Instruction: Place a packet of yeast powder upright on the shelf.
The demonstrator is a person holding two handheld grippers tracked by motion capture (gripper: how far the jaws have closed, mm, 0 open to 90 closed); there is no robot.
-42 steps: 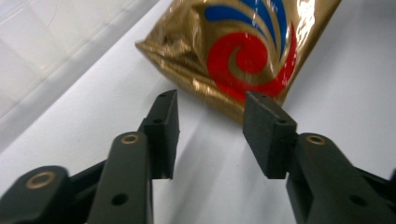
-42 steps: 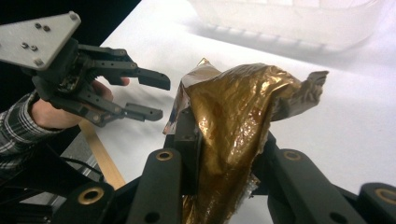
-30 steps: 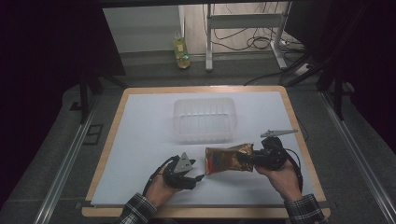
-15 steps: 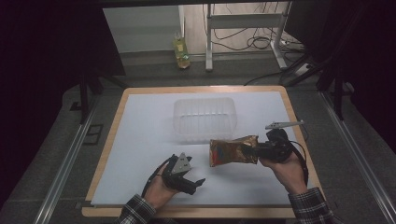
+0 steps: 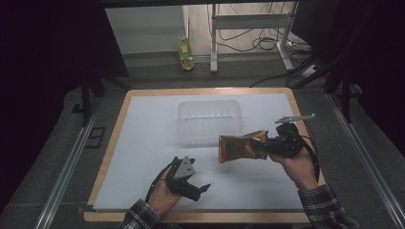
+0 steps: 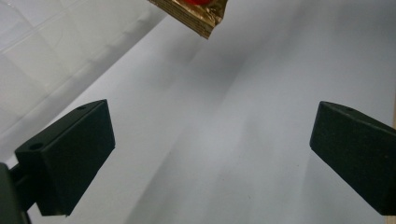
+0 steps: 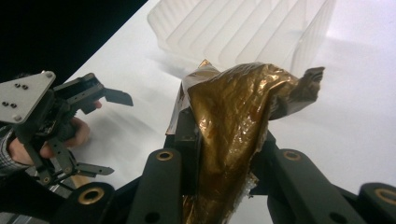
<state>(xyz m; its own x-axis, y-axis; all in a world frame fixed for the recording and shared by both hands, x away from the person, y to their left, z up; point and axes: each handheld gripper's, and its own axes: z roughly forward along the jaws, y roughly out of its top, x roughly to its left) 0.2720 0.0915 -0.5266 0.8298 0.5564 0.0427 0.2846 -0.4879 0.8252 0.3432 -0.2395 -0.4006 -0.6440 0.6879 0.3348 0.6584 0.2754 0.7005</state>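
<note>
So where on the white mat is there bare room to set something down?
Free: the mat's left strip beside the clear ribbed plastic tub, and the front stretch between both hands. Crowded: between the tub and the gold foil snack bag held in the right gripper.

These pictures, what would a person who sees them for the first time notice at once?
The shiny gold snack bag stands out first: the right gripper holds it by one end, lifted above the white table, near its right side. Just behind it stands a clear plastic container, at the middle of the table. At the near edge, the left gripper has just been opening its jaws, and nothing is between them.
</note>
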